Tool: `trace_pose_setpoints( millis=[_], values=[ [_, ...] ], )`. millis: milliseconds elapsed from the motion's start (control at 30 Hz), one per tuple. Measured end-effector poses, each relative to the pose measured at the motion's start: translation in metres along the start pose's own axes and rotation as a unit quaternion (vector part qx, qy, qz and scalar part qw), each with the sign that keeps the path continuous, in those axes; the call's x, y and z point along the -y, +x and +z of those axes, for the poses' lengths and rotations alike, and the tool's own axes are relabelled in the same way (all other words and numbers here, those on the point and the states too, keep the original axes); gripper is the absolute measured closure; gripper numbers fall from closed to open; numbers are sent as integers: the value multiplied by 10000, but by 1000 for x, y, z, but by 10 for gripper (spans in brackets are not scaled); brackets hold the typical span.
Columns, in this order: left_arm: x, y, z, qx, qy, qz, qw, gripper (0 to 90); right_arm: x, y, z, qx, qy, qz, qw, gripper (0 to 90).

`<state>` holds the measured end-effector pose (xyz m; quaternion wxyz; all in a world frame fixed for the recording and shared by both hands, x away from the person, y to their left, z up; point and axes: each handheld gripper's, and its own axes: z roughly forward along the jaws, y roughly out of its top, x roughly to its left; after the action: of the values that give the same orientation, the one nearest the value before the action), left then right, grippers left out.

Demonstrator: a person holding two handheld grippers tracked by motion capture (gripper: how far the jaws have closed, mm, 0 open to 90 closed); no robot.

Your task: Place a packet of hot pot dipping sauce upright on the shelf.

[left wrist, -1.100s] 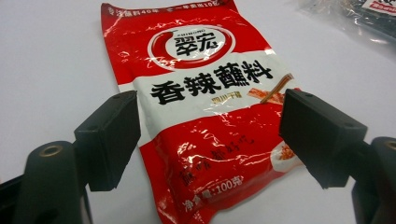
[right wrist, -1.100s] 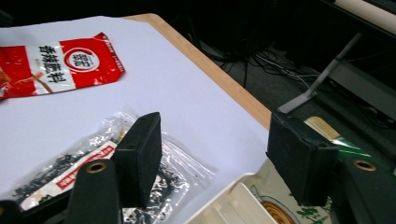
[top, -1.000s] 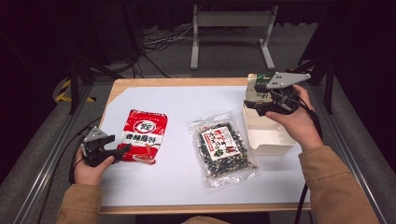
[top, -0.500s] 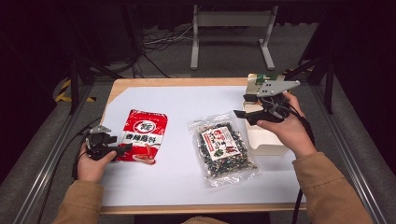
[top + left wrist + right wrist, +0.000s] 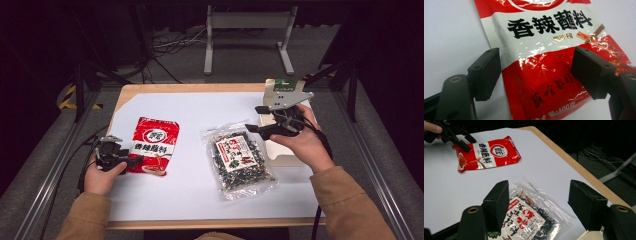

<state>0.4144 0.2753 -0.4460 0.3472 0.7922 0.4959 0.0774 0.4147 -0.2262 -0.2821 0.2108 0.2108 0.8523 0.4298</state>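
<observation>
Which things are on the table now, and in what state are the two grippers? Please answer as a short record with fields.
surface: white table with a wooden edge
left gripper: open, jaws on either side of the lower part of the red seasoning packet
right gripper: open, held above the clear bag of dark dried food
beige box: at the table's right edge, under the right hand
packets: lying flat, apart from each other

- The desk [image 5: 200,107] has a white top and a wooden edge.
- A red bag [image 5: 154,145] lies right by the left gripper [image 5: 131,161].
- A clear bag [image 5: 238,159] lies just under the right gripper [image 5: 254,120].
- A white box [image 5: 285,152] sits under that hand.
</observation>
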Motion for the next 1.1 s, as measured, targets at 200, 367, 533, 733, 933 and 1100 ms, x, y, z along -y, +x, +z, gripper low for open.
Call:
trace_pose_setpoints(
  millis=[200, 367, 533, 733, 933, 1100],
  values=[
    [0, -6, -3, -53, -14, 152, 9999, 416, 0, 3, 0, -8, -20, -75, 10000, 325],
    [0, -11, -5, -144, -135, 274, 9994, 579, 0, 5, 0, -60, -46, -55, 10000, 368],
    [1, -12, -6, -169, -222, 277, 9992, 684, 1, 7, 2, -143, -20, -104, 9998, 455],
    [1, -12, -8, -132, -375, 252, 9989, 736, -1, 10, 4, -226, -45, -73, 9997, 495],
    [-1, -22, -20, -164, -648, 540, 9963, 768, -3, 14, 8, -218, -73, 176, 9996, 483],
    [-2, -33, -30, -85, -884, 709, 9935, 779, -1, 17, 13, -342, -351, 473, 9977, 489]
  ],
)
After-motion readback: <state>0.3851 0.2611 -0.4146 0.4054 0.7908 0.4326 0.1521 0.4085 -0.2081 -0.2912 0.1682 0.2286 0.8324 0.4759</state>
